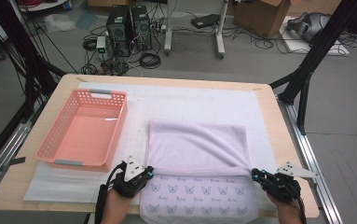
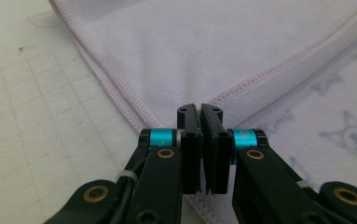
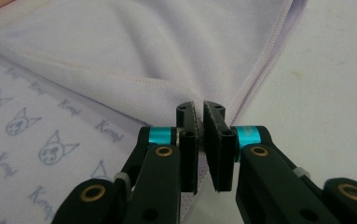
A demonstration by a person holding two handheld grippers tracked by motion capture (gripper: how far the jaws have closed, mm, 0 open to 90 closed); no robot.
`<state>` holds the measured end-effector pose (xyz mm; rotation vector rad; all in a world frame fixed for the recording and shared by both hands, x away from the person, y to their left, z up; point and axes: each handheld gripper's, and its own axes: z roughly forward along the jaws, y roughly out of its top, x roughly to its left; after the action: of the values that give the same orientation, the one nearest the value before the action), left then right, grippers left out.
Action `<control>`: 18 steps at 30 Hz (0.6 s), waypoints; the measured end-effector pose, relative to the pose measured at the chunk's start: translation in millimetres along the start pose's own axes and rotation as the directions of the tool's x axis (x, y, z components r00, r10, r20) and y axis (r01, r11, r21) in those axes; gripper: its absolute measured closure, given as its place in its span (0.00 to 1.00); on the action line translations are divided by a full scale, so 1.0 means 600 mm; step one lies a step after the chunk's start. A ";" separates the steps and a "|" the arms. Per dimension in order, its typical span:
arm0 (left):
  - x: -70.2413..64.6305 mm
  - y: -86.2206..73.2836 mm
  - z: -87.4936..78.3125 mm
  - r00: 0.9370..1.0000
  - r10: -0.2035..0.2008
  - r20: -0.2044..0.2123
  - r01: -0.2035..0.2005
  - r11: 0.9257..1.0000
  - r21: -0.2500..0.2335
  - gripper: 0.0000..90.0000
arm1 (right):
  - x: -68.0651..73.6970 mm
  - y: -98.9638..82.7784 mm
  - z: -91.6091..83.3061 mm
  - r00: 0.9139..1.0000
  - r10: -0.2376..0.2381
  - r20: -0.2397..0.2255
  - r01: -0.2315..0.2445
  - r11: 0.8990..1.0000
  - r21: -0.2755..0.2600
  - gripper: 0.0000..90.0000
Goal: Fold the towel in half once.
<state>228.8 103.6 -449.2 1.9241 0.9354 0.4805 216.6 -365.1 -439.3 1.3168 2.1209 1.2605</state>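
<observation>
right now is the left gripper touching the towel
Touching. The left gripper view shows the left gripper with jaws closed on the folded corner of the lilac towel, its stitched hem pinched between them.

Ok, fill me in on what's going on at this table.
A person is folding a lilac towel on the white mat, with a gripper in each hand. The left gripper is shut on the corner of the folded edge on its side, and the right gripper is shut on the opposite corner. The far part has been laid over toward the person, leaving a printed strip near the table's front edge uncovered. A pink basket sits empty to the left.
</observation>
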 end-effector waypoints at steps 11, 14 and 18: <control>0.000 -0.003 -0.064 0.992 -0.069 0.107 0.077 0.994 -0.073 0.96 | 0.017 -0.003 -0.032 1.000 -0.013 -0.023 0.012 1.000 -0.015 0.94; -0.005 -0.009 -0.083 0.990 -0.066 0.125 0.076 0.994 -0.078 0.96 | 0.023 -0.006 -0.046 0.999 -0.008 -0.041 0.007 1.000 -0.021 0.94; -0.012 -0.020 -0.106 0.987 -0.057 0.149 0.067 0.995 -0.069 0.96 | 0.037 -0.016 -0.060 0.997 -0.040 -0.059 0.040 0.999 0.004 0.94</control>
<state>178.1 137.7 -426.8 1.8314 0.8675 0.3278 175.6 -366.3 -424.1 1.2478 2.1813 1.2932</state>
